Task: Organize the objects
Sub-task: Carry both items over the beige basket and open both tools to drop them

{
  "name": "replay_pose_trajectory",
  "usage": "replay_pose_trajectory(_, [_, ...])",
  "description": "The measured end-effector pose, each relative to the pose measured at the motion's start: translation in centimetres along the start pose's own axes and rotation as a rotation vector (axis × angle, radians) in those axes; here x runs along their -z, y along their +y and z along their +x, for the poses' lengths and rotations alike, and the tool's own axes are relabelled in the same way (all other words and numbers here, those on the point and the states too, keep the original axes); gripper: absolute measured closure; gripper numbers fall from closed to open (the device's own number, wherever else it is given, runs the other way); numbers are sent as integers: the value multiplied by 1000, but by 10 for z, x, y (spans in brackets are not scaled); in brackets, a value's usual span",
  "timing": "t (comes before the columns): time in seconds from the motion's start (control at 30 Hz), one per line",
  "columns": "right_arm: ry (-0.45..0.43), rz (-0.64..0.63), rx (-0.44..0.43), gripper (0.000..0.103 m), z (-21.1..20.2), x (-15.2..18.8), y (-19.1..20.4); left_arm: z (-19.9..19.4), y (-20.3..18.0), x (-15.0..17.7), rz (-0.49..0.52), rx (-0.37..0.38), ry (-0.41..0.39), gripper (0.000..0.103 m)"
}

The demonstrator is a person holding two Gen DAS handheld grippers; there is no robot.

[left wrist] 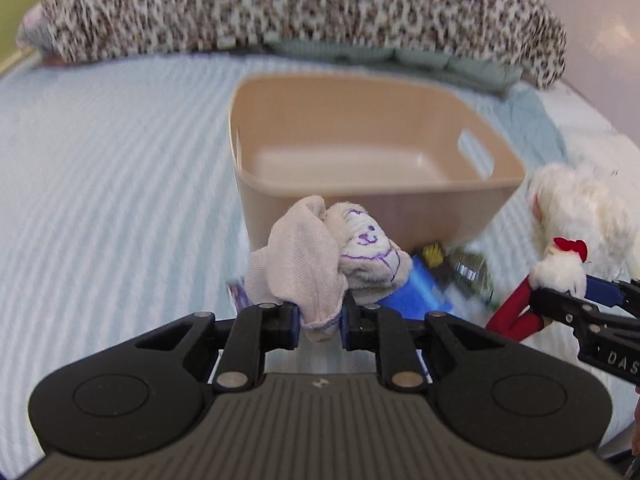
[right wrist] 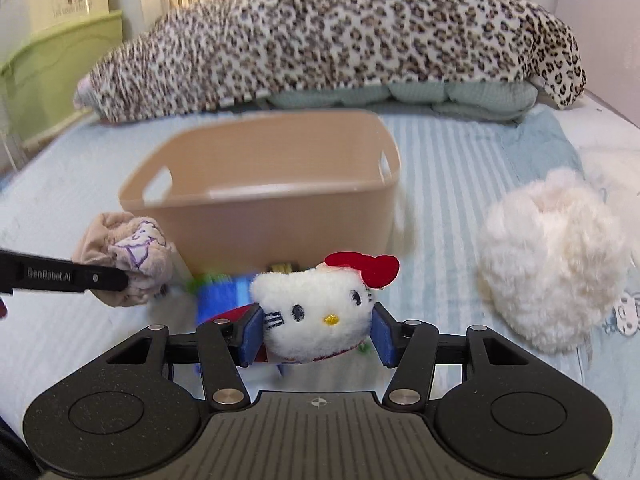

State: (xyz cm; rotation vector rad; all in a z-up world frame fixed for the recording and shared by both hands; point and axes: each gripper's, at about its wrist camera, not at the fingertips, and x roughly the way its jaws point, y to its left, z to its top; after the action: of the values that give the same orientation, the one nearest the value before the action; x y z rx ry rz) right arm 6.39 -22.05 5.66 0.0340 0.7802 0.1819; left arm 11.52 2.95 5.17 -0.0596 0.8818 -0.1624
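Note:
A tan plastic bin (left wrist: pixel 400 216) (right wrist: pixel 280 224) stands on the bed, with nothing visible inside. My left gripper (left wrist: pixel 320 318) is shut on a beige balled-up cloth with purple drawing (left wrist: pixel 320 256), held just in front of the bin; it also shows in the right wrist view (right wrist: pixel 132 260). My right gripper (right wrist: pixel 318 334) is shut on a white cat plush with a red bow (right wrist: pixel 316 316), also in front of the bin; the plush shows in the left wrist view (left wrist: pixel 560 276). A blue box (left wrist: pixel 416 292) (right wrist: pixel 220 296) lies under them.
A fluffy white plush (right wrist: pixel 552 264) (left wrist: pixel 580 208) lies right of the bin. A leopard-print pillow (right wrist: pixel 340 32) and a green cushion (right wrist: pixel 440 94) lie behind. A green crate (right wrist: pixel 52 76) stands at far left. The bed has a striped light-blue cover (left wrist: pixel 100 200).

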Motion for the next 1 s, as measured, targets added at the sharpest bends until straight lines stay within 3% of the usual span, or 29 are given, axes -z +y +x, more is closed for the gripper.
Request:
replay_pose_trajectory(0.17, [-97,33,-24,51,-10,-34,1,-21,-5,-24,-4,-8,-134,83])
replay_pose_trajectory(0.37, [-172,77,-33,51,5,-75,3,2,-21,-51,-7,-85,-259,83])
replay_pose_trajectory(0.5, [-168,67,-25,51,30,-91,7,36,-23,-58,-32,-109,-245,83])
replay_pose_trajectory(0.7, [-131,43,17,51,76,-91,10,87,-17,-60,-37,-162,-158,83])
replay_pose_trajectory(0.83, [-105,43,22,49,92,-86,13,97,-12,-56,-29,-167,-122,82])
replay_pose_trajectory(0.93, [-95,22,54,43,96,-84,18,94,-11,-54,-25,-153,-114,75])
replay_pose_trajectory(1.0, [-94,39,54,36,93,-82,17,88,-10,-55,-23,-149,-110,60])
